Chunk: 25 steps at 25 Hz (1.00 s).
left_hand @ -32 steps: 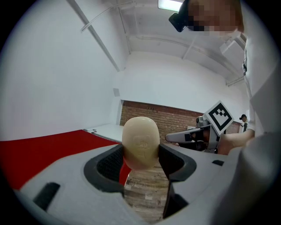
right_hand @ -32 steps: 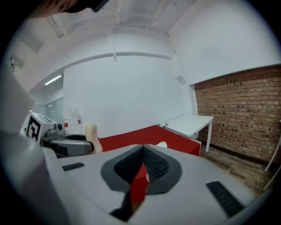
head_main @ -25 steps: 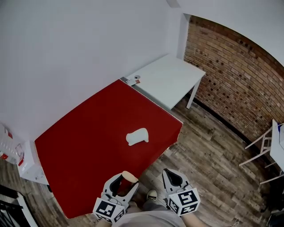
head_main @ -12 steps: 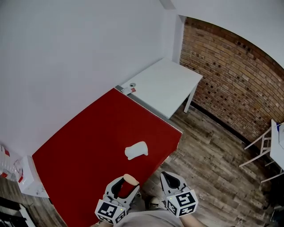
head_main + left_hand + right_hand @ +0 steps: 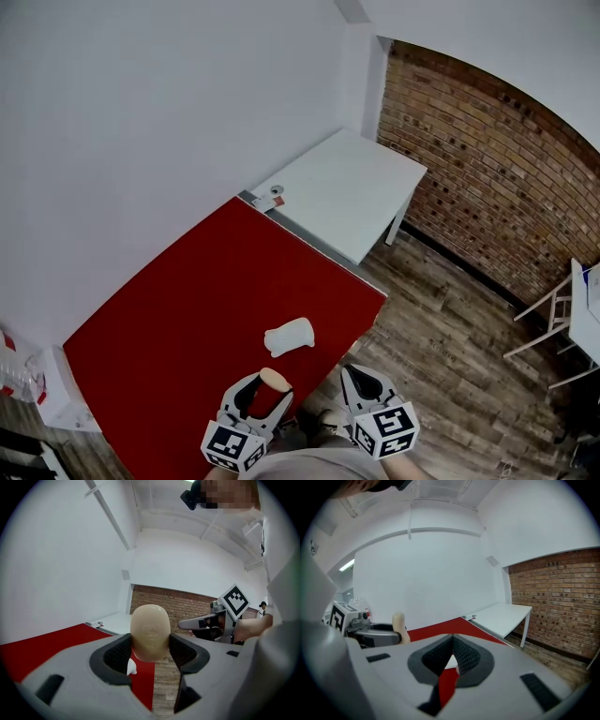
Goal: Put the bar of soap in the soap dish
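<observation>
A beige bar of soap [image 5: 274, 378] stands upright between the jaws of my left gripper [image 5: 266, 386], which is shut on it above the near edge of the red table [image 5: 178, 309]. In the left gripper view the soap [image 5: 150, 632] fills the gap of the left gripper [image 5: 150, 654]. The white soap dish [image 5: 289, 337] lies on the red table just beyond the soap, with nothing in it. My right gripper [image 5: 362, 379] hangs over the floor off the table's corner; in the right gripper view this gripper [image 5: 452, 654] has its pads meeting on nothing.
A white table [image 5: 347, 183] adjoins the red table's far end, with a small object [image 5: 275, 196] at its corner. A brick wall [image 5: 487, 169] and a wooden floor [image 5: 450, 356] lie to the right, a white chair [image 5: 561, 319] at the far right. White boxes [image 5: 37, 394] stand at the left.
The head view has shifted, so the table and dish sit lower in it and the dish is a little nearer the left gripper. The soap stays gripped; the right gripper stays shut.
</observation>
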{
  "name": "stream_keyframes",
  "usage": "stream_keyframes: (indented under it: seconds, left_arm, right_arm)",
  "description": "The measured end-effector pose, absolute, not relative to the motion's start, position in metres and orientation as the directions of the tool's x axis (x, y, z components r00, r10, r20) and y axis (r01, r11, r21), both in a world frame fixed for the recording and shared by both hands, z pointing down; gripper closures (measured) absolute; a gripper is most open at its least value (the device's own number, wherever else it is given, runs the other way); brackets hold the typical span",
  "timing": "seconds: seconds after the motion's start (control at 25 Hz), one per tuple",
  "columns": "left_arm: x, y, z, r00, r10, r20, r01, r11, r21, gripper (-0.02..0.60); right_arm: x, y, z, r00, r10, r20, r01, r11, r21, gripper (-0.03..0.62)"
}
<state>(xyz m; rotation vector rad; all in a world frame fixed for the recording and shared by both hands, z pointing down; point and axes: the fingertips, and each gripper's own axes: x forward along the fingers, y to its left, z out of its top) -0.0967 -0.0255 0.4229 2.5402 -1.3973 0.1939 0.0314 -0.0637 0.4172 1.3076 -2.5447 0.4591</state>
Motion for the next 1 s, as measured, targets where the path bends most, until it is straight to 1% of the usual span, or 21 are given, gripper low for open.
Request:
stream_keyframes:
  seconds: [0.64,0.84,1.0]
  left_arm:
    - [-0.107,-0.065,0.43,0.535,-0.803,0.261,-0.844,-0.523,0.118,0.321]
    - [-0.113,-0.089,0.44,0.544,-0.778,0.314,-0.834,-0.544,0.097,0.321]
    - [-0.113,-0.11,0.455,0.56,-0.739,0.374,-0.802,-0.596,0.023,0.321]
  right_arm:
    - [0.012,-0.104,0.424,-0.595,-0.719,0.359,-0.8,0.573,-0.179,0.588]
    - [0.009,-0.117,0.429,-0.592,-0.714,0.374,-0.803,0.564,-0.194,0.588]
    - [0.006,-0.126,0.44,-0.593,-0.706,0.386,-0.802,0.557,-0.214,0.588]
